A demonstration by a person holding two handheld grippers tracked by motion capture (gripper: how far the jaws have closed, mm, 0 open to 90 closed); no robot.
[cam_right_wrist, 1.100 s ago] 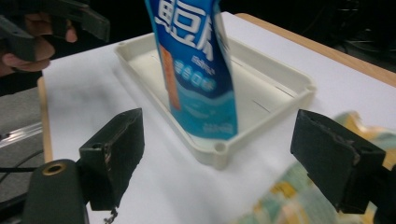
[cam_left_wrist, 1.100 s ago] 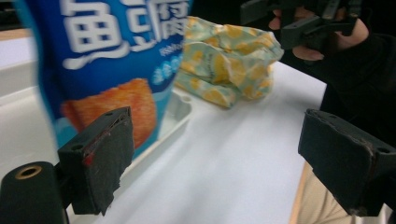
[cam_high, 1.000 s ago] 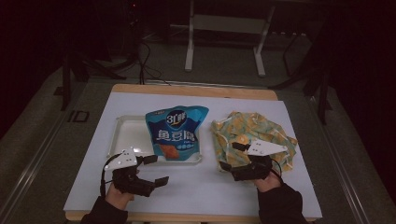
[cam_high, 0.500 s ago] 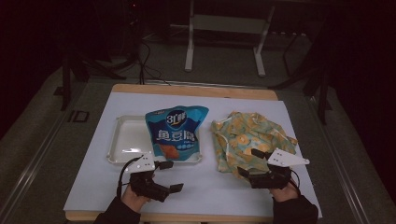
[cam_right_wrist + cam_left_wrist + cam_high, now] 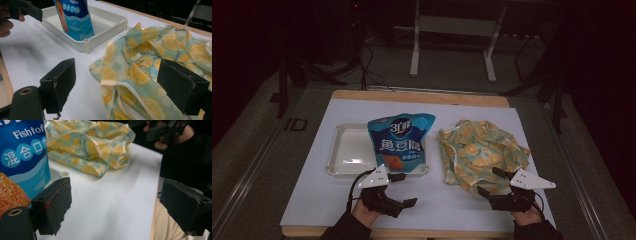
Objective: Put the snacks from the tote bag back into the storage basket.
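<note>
A blue snack bag (image 5: pixel 401 142) leans in the right end of a white tray (image 5: pixel 347 152), and a lemon-print cloth bag (image 5: pixel 482 150) lies crumpled to its right. My left gripper (image 5: pixel 408 189) is open just in front of the tray, holding nothing. In the left gripper view the left gripper (image 5: pixel 115 205) hovers over bare white table, with the snack bag (image 5: pixel 22 152) at left and the cloth bag (image 5: pixel 92 142) ahead. My right gripper (image 5: pixel 488 181) is open at the cloth's near edge. In the right gripper view the right gripper (image 5: pixel 116 85) straddles the cloth bag (image 5: pixel 155 50) without touching it.
A white sheet (image 5: pixel 452 210) covers the wooden table, whose near edge (image 5: pixel 437 233) runs just behind both hands. Metal stand legs (image 5: pixel 452 45) and cables lie on the dark floor beyond the far edge. The other hand (image 5: pixel 172 132) shows in the left gripper view.
Both grippers have drawn back toward the near edge and drifted right. The right one has come off the cloth bag to its near edge. Both remain open.
</note>
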